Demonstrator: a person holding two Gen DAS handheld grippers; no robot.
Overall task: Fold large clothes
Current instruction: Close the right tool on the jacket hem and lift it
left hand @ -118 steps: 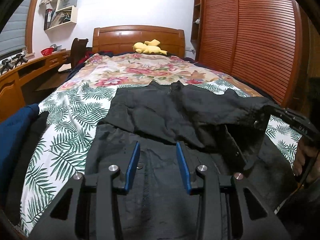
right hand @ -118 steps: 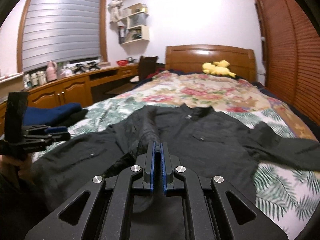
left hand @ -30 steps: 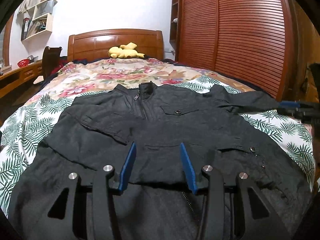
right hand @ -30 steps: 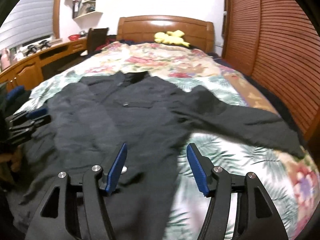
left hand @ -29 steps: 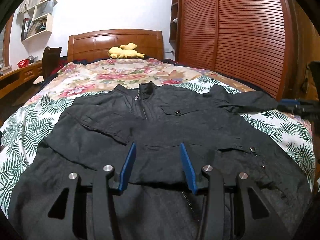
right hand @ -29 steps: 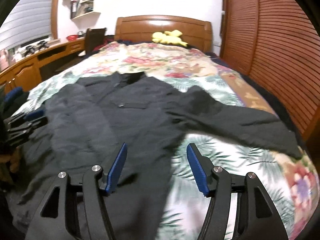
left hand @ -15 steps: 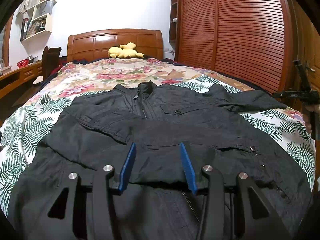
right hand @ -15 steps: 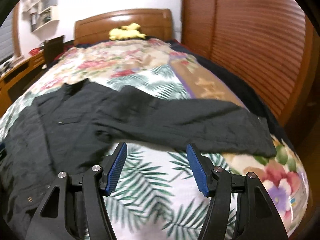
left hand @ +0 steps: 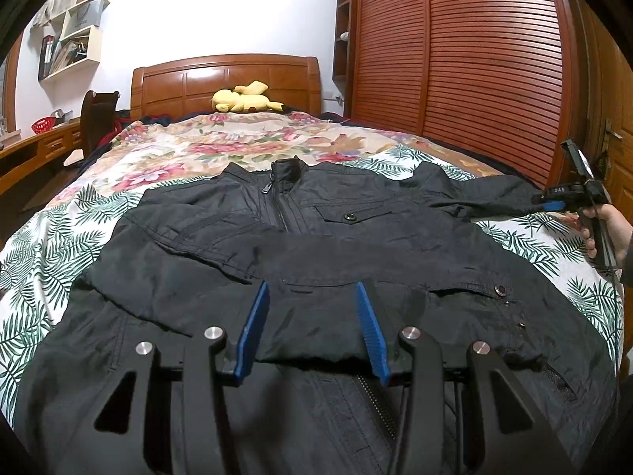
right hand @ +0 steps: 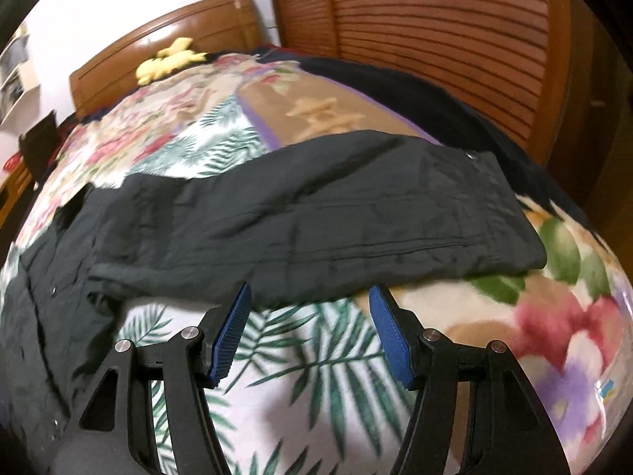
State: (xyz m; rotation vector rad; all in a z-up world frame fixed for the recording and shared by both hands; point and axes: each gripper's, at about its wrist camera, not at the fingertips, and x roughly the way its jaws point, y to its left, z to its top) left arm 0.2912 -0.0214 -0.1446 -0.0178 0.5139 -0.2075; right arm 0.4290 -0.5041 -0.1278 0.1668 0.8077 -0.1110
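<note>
- black jacket [left hand: 316,245] spread face up across the bed [left hand: 51,245], collar toward the wooden headboard [left hand: 225,79], one sleeve folded in over the chest.
- left claw [left hand: 312,326] open, blue pads wide apart, gripping nothing; poised over the jacket's lower front, with the folded sleeve's cuff edge showing between the pads.
- right claw [right hand: 310,326] open as well, empty; fingertips just short of the near edge of the outstretched sleeve [right hand: 316,213], above the leaf-print bedspread [right hand: 300,360].
- outstretched sleeve flat on the bed, running from the jacket's body out to the side nearest the slatted wardrobe [left hand: 474,47], cuff at the far end.
- seen from the left wrist view: right claw [left hand: 554,202] close by that cuff; touching or not, hard to tell from there.
- yellow plush toy [left hand: 245,97] up against the headboard, well apart from the jacket.
</note>
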